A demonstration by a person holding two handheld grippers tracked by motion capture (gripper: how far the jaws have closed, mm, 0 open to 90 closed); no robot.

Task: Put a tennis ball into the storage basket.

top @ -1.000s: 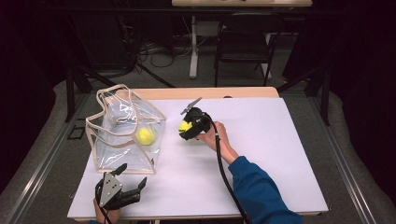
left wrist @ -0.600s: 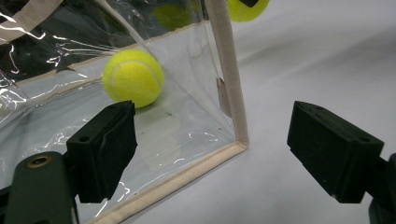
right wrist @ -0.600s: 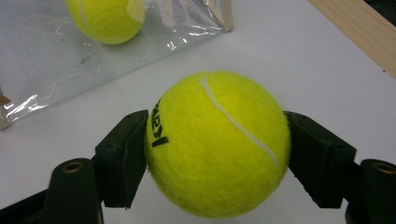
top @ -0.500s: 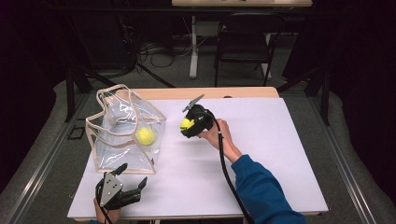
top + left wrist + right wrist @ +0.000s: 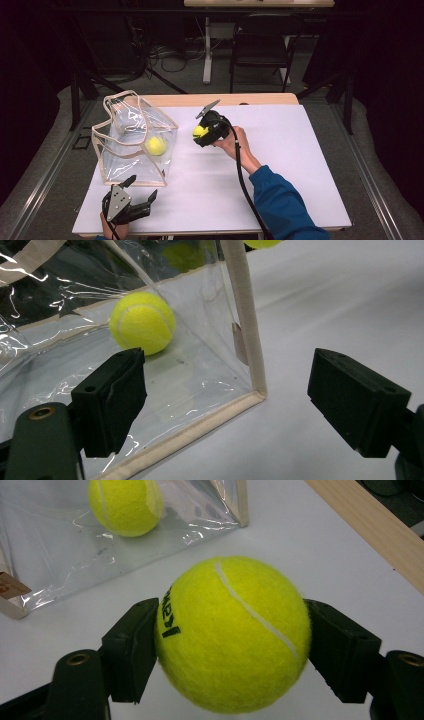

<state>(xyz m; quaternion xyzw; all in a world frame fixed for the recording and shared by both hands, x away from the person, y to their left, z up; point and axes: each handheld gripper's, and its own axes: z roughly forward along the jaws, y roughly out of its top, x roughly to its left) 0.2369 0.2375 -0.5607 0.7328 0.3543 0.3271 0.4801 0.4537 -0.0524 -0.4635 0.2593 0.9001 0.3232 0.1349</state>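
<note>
A clear plastic bag (image 5: 131, 150) with beige trim stands on the left of the white table (image 5: 300, 165), with a yellow tennis ball (image 5: 155, 145) lying inside it. To the right of the bag, my right gripper (image 5: 199, 133) is shut on a second tennis ball (image 5: 200, 131) and holds it above the table. In the right gripper view both pads press the sides of this ball (image 5: 232, 630), and the bagged ball (image 5: 125, 505) lies beyond it. My left gripper (image 5: 141, 187) stands open at the front left, just before the bag's near corner (image 5: 247, 340); the bagged ball (image 5: 142, 322) shows through the plastic.
A strip of bare wood (image 5: 220, 99) runs along the table's far edge. A black chair (image 5: 260, 45) and a table leg (image 5: 206, 50) stand on the floor beyond it. The right gripper's black cable (image 5: 245, 185) trails along a blue sleeve (image 5: 280, 205).
</note>
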